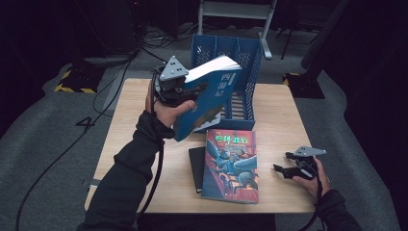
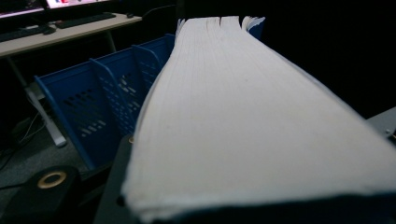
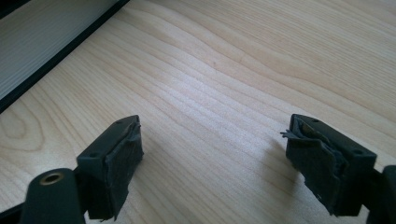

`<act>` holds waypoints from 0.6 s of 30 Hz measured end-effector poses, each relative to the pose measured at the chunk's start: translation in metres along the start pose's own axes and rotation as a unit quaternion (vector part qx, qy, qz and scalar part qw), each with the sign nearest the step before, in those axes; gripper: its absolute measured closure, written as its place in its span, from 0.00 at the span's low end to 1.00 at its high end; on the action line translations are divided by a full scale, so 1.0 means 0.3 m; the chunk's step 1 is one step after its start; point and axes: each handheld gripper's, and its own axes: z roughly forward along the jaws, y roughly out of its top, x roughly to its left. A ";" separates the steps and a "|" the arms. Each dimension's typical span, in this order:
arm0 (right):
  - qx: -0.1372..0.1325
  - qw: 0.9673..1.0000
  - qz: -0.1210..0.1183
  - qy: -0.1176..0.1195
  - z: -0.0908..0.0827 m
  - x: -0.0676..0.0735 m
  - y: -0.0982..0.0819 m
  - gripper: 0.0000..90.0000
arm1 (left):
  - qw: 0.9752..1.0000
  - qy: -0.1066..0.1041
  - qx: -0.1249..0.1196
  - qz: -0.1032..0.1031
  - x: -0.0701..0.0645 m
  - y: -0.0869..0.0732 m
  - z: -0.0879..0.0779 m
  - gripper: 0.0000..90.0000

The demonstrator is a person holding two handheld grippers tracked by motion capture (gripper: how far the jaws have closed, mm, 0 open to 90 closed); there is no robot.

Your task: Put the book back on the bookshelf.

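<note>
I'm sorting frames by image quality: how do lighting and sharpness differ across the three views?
High view: wooden table lit, surroundings nearly black. Left gripper view: the book's pale page edge is bright and soft up close, blue file rack dim behind. Right gripper view: evenly lit, crisp wood grain, soft shadows by the right gripper.

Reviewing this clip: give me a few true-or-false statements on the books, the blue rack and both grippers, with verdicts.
1. The left gripper holds a thick blue book lifted off the table. True.
2. The right gripper is clamped on a book. False: its jaws stand open over bare wood.
3. The blue file rack stands at the far side of the table. True.
4. The illustrated book lies flat, partly over a black book. True.
5. The lifted book already stands in the rack. False: it is tilted in front of it.
</note>
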 end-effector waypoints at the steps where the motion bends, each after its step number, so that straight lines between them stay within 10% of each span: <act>1: 0.000 1.000 0.000 0.000 0.000 0.000 0.000 0.21 | 1.000 0.007 -0.001 -0.005 0.015 -0.001 -0.005 0.68; 18: 0.000 1.000 0.000 0.001 0.000 0.000 0.000 0.21 | 0.996 0.086 0.028 -0.024 0.122 0.036 0.057 0.68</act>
